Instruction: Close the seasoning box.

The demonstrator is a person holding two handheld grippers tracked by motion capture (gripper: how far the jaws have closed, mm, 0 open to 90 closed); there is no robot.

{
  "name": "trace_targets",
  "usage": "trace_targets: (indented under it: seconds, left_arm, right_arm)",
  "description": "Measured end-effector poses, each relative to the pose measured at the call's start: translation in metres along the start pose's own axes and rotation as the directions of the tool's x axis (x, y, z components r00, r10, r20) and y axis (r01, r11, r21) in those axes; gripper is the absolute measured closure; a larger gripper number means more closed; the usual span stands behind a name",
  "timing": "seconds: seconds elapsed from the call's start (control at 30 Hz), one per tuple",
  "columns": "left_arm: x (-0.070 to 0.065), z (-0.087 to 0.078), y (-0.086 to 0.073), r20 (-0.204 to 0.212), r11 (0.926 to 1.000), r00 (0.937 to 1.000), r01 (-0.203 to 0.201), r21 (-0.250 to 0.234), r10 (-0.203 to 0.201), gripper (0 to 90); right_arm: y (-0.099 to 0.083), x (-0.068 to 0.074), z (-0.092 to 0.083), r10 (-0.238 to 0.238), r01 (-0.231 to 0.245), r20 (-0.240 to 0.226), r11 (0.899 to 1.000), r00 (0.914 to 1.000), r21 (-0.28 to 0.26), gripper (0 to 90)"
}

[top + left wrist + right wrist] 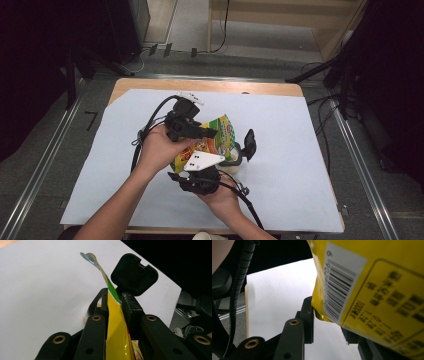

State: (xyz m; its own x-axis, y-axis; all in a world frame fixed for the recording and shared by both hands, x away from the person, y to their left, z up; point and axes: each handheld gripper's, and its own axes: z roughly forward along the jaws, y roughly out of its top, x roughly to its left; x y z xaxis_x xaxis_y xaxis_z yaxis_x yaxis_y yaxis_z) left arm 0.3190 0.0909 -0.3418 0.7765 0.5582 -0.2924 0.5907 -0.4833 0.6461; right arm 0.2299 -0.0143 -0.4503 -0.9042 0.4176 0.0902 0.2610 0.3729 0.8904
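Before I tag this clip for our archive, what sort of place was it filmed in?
Probably a lab or recording workspace, not a home: a wooden table covered with a white sheet, metal floor rails on either side, dark stands, and loose cables on the grey floor.

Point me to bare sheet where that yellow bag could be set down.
Free: the white sheet right of the right gripper, the far strip toward the wooden table edge, and left of the left forearm. Crowded: the centre, where both grippers hold the snack bag.
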Motion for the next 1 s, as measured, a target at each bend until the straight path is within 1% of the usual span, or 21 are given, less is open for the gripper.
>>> trace_targets:
  seconds: [0.47,0.8,0.93,1.0]
  left_arm:
    - [0.0014,0.0004,0.0000,0.004,1.0000,1.0000,0.008,0.004,-0.008,81.0]
    - [0.0028,0.0002,0.0004,0.013,0.9996,0.9995,0.029,0.003,-0.029,80.5]
    - [0.0037,-0.0005,0.0009,0.016,0.9992,0.9991,0.040,0.000,-0.040,80.1]
    - [0.0030,-0.0007,0.0022,0.016,0.9993,0.9992,0.037,0.002,-0.037,79.8]
  right_arm:
    - [0.0005,0.0004,-0.0003,0.007,-0.007,-0.005,1.000,1.0000,0.003,68.5]
    - [0.0012,0.0004,-0.0003,0.009,-0.009,-0.009,1.000,0.9999,0.001,68.7]
    - [0.0025,0.0013,-0.0007,0.019,-0.019,-0.016,1.000,0.9997,0.000,68.7]
    - [0.0029,0.0009,-0.0007,0.022,-0.022,-0.017,1.000,0.9996,-0.003,68.7]
